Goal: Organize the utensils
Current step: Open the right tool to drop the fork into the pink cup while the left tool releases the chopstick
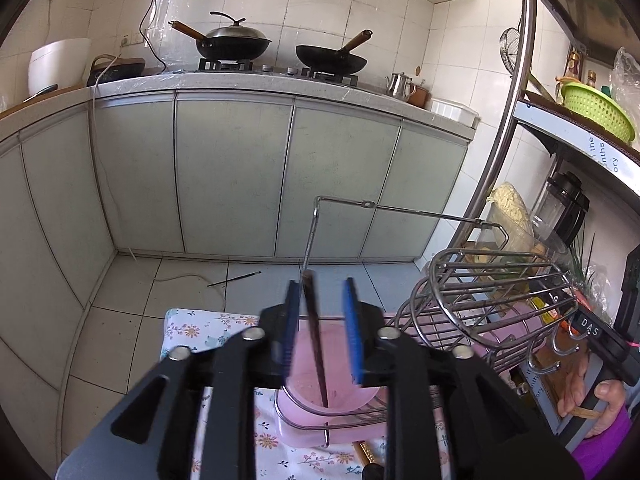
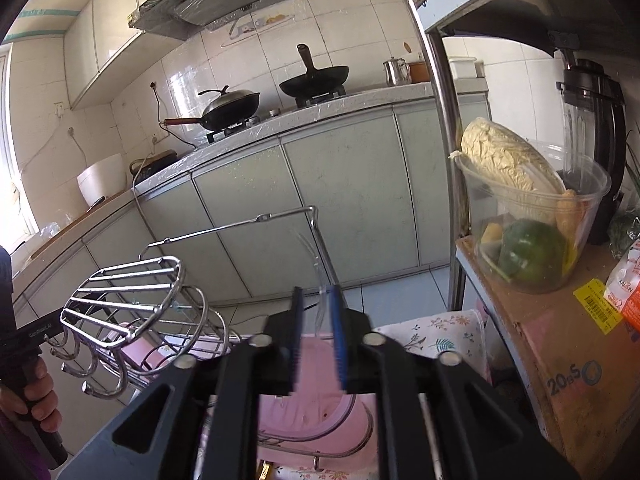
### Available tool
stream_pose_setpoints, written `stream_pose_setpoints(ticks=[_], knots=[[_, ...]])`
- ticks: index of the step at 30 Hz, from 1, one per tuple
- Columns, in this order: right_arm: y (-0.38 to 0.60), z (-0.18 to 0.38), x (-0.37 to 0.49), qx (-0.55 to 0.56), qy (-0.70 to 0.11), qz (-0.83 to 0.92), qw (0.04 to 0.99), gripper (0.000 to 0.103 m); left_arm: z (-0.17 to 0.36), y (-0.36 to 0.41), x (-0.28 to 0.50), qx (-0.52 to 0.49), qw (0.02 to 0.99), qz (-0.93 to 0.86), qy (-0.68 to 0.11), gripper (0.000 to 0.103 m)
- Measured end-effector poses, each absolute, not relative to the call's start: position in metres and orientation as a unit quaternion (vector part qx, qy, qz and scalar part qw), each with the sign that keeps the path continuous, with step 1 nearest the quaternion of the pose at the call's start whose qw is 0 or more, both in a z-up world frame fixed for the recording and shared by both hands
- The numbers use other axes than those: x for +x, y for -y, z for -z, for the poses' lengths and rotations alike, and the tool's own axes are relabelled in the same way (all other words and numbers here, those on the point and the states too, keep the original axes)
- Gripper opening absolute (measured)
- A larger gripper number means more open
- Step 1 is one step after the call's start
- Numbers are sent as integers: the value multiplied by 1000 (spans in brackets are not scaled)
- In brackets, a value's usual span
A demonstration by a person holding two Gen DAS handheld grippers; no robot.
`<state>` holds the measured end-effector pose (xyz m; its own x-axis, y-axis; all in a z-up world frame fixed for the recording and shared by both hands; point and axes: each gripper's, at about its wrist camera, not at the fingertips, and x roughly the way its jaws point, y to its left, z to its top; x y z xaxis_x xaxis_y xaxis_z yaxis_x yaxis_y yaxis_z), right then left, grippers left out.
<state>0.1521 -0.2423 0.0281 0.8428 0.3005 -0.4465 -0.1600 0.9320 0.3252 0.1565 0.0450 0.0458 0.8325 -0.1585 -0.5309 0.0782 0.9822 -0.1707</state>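
Left wrist view: one dark chopstick [image 1: 315, 332] stands in one pink cup [image 1: 320, 364] inside the wire rack [image 1: 480, 292]. It rises between the blue pads of the left tongs [image 1: 322, 330], close to the left pad; the tongs stand wide, gripping nothing. Two woks [image 1: 234, 42] sit on the stove.

Right wrist view: the right tongs [image 2: 316, 336] are narrow over the pink cup [image 2: 320, 392], with one clear utensil [image 2: 320, 292] against the right pad; whether it is gripped, I cannot tell.

Two woks [image 1: 236, 42] sit on the stove at upper centre; one metal kettle [image 1: 398, 84], one green colander [image 1: 596, 110], upper right.
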Motion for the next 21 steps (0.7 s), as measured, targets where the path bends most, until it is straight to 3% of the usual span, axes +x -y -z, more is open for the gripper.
stream_pose_setpoints(ticks=[3,21], knots=[[243,-31,148,139,-249,-120,951,36,-51,-47,152,-74,957,60,-275,32],[228,-55,68,93,-210,-145,962,38,-81,-49,77,-82,966,57,-238,33]])
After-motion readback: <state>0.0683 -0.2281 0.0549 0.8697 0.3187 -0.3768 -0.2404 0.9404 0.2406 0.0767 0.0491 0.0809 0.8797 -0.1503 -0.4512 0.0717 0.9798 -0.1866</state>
